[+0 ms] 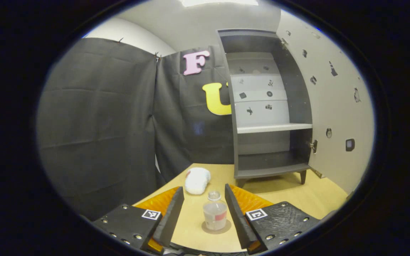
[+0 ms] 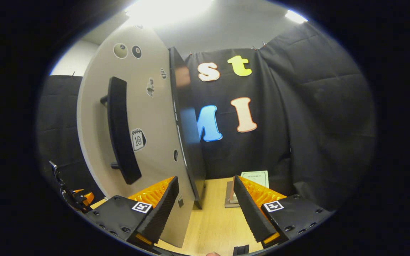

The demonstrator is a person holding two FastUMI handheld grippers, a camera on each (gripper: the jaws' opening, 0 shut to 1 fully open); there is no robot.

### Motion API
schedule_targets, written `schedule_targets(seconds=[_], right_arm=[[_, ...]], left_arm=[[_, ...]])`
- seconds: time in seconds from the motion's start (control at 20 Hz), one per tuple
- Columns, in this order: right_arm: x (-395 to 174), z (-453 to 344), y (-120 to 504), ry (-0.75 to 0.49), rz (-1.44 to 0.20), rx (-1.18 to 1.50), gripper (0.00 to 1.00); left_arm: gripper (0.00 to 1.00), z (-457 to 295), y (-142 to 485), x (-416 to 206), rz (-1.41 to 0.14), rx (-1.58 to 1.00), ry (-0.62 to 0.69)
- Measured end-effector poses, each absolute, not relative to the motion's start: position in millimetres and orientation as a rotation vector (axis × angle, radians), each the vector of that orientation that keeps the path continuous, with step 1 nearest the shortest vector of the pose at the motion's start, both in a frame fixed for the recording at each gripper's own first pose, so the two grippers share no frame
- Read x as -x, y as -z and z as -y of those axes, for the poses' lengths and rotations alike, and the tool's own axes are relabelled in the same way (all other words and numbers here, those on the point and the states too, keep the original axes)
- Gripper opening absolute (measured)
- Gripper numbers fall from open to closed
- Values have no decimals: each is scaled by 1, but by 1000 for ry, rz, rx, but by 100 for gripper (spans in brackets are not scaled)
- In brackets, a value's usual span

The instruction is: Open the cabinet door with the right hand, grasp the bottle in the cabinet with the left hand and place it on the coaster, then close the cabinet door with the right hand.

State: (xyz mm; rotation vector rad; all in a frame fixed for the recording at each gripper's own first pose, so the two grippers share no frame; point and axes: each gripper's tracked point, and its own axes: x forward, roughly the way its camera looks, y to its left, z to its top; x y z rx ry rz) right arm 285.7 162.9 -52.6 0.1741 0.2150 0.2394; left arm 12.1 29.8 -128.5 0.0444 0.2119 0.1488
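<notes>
Your left claw: released, fingers wide apart, either side of the bottle without touching it. Bottle: upright on the coaster, on the worktop. Your right claw: released, fingers astride the free edge of the door, not pressing it. Worktop: pale wood, black cloth walls behind. Left gripper view: cabinet open, shelves bare; white bundle beyond the bottle. Right gripper view: door's long black handle, a stand with a card on the worktop.
</notes>
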Motion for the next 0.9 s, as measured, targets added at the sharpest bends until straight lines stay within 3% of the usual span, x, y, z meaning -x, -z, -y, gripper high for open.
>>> schedule_targets(seconds=[0.15,0.2,0.3,0.9], right_arm=[[-286,-174,38,-266,-179,-141,98],[-287,-175,35,-257,-171,-112,90],[-288,-177,32,-239,-166,-79,97],[-276,-268,25,-304,-167,-51,97]], left_arm=[[69,-38,104,-16,-183,-21,-149],[71,-42,100,-18,-173,-9,-151],[71,-50,96,-27,-165,5,-149],[71,-79,92,-65,-142,41,-54]])
